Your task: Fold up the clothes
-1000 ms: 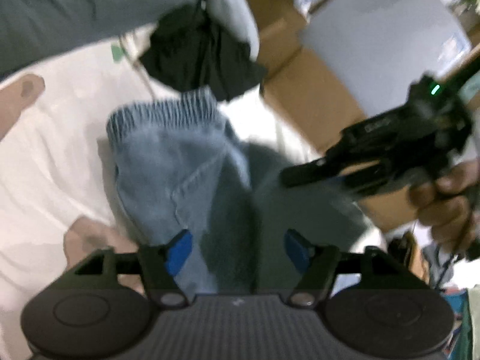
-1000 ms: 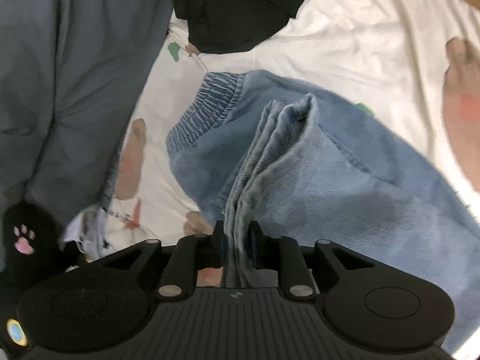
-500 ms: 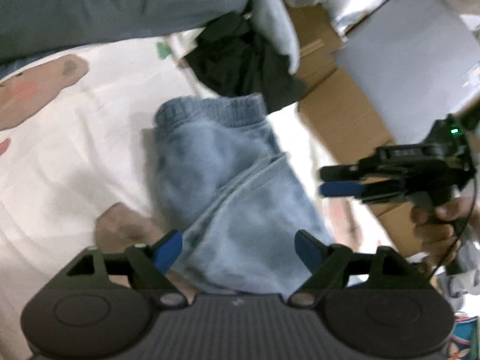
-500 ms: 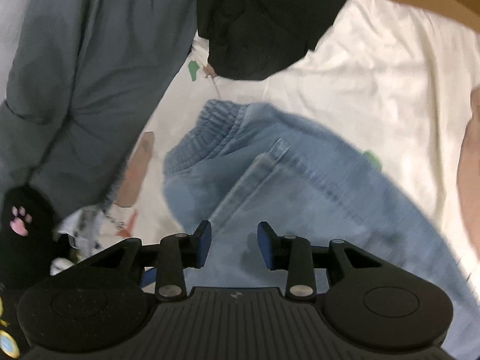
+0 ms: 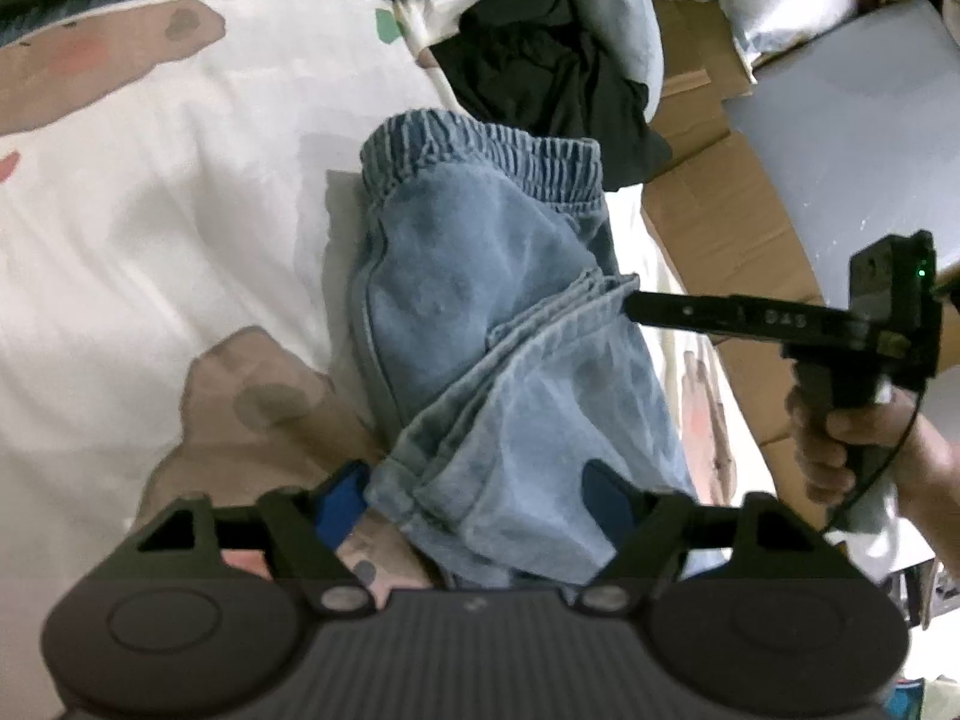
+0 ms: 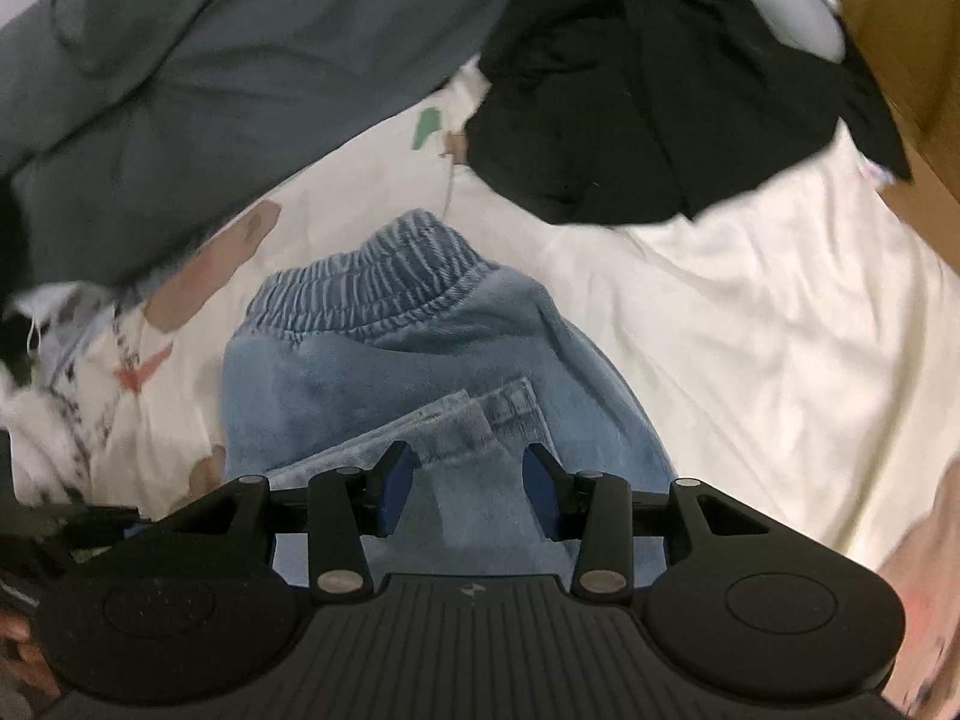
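Right wrist: right tongs (image 6: 468, 495) spread, empty, over folded jeans (image 6: 480, 360).

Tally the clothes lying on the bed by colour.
Blue: 1, jeans
Black: 1, garment
Grey: 1, garment
Total: 3

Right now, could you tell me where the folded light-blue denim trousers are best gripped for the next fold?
Probably at the stacked leg hems of the folded light-blue denim trousers, coming in from the end opposite the elastic waistband. The layered edges lie together there, giving one pinchable lip, just beside the open left hand-held gripper.
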Demonstrator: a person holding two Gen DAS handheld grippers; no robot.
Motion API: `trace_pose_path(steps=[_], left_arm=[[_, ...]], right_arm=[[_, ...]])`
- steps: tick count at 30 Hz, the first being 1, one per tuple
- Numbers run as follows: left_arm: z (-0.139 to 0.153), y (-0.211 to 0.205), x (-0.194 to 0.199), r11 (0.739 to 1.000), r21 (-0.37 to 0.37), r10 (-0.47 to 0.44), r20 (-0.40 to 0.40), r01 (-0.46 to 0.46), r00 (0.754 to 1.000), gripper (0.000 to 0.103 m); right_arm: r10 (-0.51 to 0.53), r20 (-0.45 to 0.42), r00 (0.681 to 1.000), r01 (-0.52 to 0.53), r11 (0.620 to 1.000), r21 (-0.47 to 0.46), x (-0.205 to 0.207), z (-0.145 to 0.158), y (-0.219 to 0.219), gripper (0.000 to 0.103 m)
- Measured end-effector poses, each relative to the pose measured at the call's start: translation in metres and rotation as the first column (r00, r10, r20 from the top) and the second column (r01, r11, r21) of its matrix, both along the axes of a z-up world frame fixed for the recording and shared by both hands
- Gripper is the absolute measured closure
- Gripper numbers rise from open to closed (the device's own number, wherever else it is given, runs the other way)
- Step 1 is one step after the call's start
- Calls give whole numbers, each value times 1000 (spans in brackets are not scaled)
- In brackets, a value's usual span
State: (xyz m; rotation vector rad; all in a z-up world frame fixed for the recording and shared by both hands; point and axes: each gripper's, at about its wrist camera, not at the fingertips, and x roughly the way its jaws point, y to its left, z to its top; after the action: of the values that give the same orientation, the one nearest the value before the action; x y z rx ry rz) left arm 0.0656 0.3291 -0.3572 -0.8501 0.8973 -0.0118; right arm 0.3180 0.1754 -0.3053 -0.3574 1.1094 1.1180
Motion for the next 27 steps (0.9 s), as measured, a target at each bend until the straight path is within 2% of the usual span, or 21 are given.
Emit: trace_pose_path(steps=[3,4,7,10,11,16,20,22,24,27], left_arm=[[-6,2,2,999,-14,38,-34,-39,999,31],[-7,2,2,998,-27,48,-39,-49,998,37],[-11,3,1,997,-47,57,-47,-60,997,41],[-14,4,-1,995,-56,79,-69,-83,995,62],[-15,5,-2,994,-58,87,-74,-92,993,64],[-13,4,-1,994,-45,92,-76,-95,993,66],[-11,3,-1,995,-31,94,-71,-97,993,72],[-8,3,-1,996,-22,88,-70,-90,994,78],[-3,4,0,997,-15,80,-67,-81,995,79],[10,2,6,998,9,58,-37,-58,998,81]], right_arm=[[48,20,999,-48,999,10,3,-6,4,55],[65,20,998,-65,998,13,3,-9,5,55],[126,17,992,-126,992,12,2,-16,9,55],[166,6,986,-166,986,12,3,-24,14,55],[175,5,984,-175,984,13,3,-26,15,55],[249,11,968,-249,969,-2,-1,-32,27,55],[306,21,952,-305,952,-28,-6,-35,38,59],[310,6,951,-309,950,-31,-5,-37,40,65],[303,-3,953,-303,952,-31,-4,-33,38,79],[289,25,957,-288,957,-21,-7,-22,31,86]])
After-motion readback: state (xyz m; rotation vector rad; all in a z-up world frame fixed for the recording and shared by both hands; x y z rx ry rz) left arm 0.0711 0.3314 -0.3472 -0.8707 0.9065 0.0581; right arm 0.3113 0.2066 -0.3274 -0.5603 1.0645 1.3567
